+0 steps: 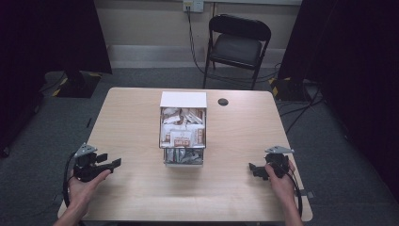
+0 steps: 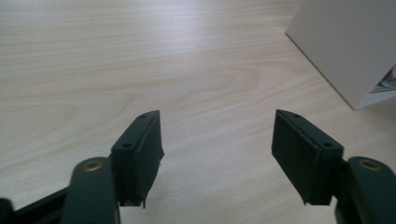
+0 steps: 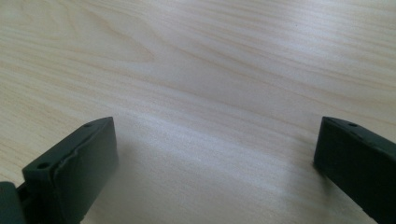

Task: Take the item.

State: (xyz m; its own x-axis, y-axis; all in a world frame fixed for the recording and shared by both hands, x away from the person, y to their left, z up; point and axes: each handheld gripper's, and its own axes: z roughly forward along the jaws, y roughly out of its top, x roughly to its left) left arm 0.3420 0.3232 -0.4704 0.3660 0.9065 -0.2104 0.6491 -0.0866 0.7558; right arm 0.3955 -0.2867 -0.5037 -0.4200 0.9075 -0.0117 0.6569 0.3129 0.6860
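Packets (image 1: 182,128) fill a white box (image 1: 183,100) that sits at the middle of the table (image 1: 131,117), its open top facing up, with a smaller clear bin (image 1: 183,156) of darker packets touching the box on the person's side. Left gripper (image 1: 115,163) rests on the table well to the left of the box and a bit nearer the person, jaws spread wide with nothing between them; the left gripper view shows bare wood between the jaws and the box's plain white side wall (image 2: 345,46) off ahead to the right. Right gripper (image 1: 251,167) sits well to the right of the box, also nearer the person, jaws parted wide and empty over bare wood (image 3: 196,93). Packets look like thin paper or foil sachets, so probably very light, floppy, a bit slick, and packed loosely and overlapping, so one pull may drag neighbours. Best hold is likely a free upper edge or corner sticking up above the rest, pinched flat between the pads, not the middle. Box looks like light card, likely to slide if pushed from one side; steadying a wall with the other gripper would help. Small dark round spot (image 1: 223,101) lies on the table just right of the box's far end. Folding chair (image 1: 238,46) stands beyond the box, off the table.
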